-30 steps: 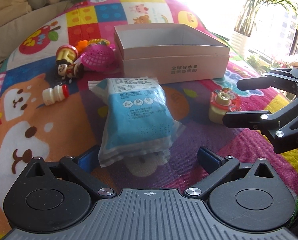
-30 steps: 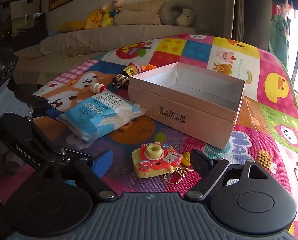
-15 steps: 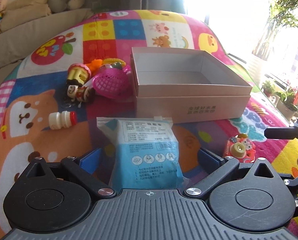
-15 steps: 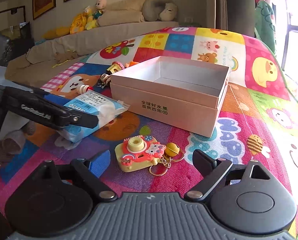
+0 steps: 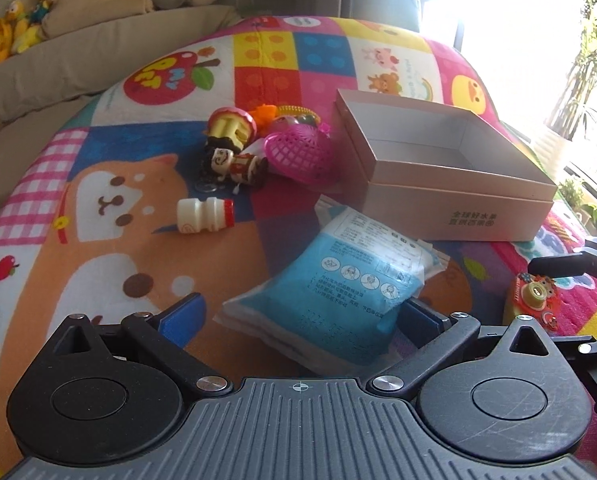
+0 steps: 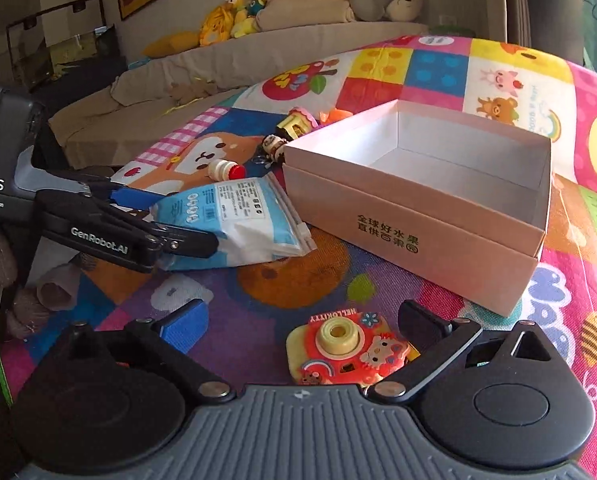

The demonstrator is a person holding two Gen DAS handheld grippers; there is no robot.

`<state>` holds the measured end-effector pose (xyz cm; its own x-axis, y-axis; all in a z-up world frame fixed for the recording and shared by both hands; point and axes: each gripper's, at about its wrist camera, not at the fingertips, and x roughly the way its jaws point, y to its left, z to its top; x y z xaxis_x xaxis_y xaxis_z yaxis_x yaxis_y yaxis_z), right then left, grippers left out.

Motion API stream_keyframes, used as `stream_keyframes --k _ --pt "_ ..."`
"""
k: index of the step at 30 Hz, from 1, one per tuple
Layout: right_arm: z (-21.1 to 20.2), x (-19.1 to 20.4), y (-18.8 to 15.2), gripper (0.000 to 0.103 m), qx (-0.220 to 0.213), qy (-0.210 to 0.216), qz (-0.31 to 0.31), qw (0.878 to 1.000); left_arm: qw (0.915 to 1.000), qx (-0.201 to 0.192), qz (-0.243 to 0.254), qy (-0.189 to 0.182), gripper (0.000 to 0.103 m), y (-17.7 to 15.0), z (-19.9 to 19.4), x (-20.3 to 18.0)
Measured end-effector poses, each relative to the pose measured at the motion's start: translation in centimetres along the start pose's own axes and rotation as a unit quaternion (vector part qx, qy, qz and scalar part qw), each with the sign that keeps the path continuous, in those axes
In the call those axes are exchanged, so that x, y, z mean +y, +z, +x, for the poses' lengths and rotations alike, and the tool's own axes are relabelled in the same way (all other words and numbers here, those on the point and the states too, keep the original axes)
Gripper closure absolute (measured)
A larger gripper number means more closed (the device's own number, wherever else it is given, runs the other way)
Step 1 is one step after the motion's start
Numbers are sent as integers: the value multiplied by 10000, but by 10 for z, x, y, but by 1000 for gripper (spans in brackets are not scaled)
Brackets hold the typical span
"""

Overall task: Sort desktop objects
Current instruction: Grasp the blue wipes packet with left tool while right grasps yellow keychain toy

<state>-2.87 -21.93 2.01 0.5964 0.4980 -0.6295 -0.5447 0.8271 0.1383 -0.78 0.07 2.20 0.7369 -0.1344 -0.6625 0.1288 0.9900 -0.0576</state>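
Two grippers over a cartoon play mat (image 5: 110,216), both with fingers spread. Biggest item: pink box (image 6: 418,208), open top, nothing visible inside, sitting mid-mat. Blue-white packet (image 5: 338,292) lies just in front of the box's near corner; left gripper (image 5: 298,316) straddles its near end, whether the fingers touch it I can't tell. Pink mesh basket (image 5: 298,152) sits against the box's left side, beside a toy figure (image 5: 234,164). Right gripper (image 6: 302,320) brackets the toy camera (image 6: 346,352), not pinching. Small white bottle (image 5: 206,216), red cap, lies on its side left of the packet.
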Motion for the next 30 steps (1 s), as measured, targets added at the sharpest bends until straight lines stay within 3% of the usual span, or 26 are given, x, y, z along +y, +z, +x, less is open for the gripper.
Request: stream_keyframes --k 10,16,22,25,30 --pt "-28 11 -22 0 85 -27 -4 10000 9964 27 152 -829 0 -5 -5 -17" --pt "-26 17 -16 1 -184 -692 -165 9973 9944 -160 302 -1004 0 -3 -19 -23" --pt "-5 -2 -12 23 82 -477 17 9988 9944 -259 497 -901 0 1 -21 -28" --pt "-9 1 -13 41 52 -464 -27 9989 9957 -154 586 -697 0 2 -8 -32" --pt "-18 8 -18 41 157 -579 -68 9982 9963 -86 701 -481 0 3 8 -40"
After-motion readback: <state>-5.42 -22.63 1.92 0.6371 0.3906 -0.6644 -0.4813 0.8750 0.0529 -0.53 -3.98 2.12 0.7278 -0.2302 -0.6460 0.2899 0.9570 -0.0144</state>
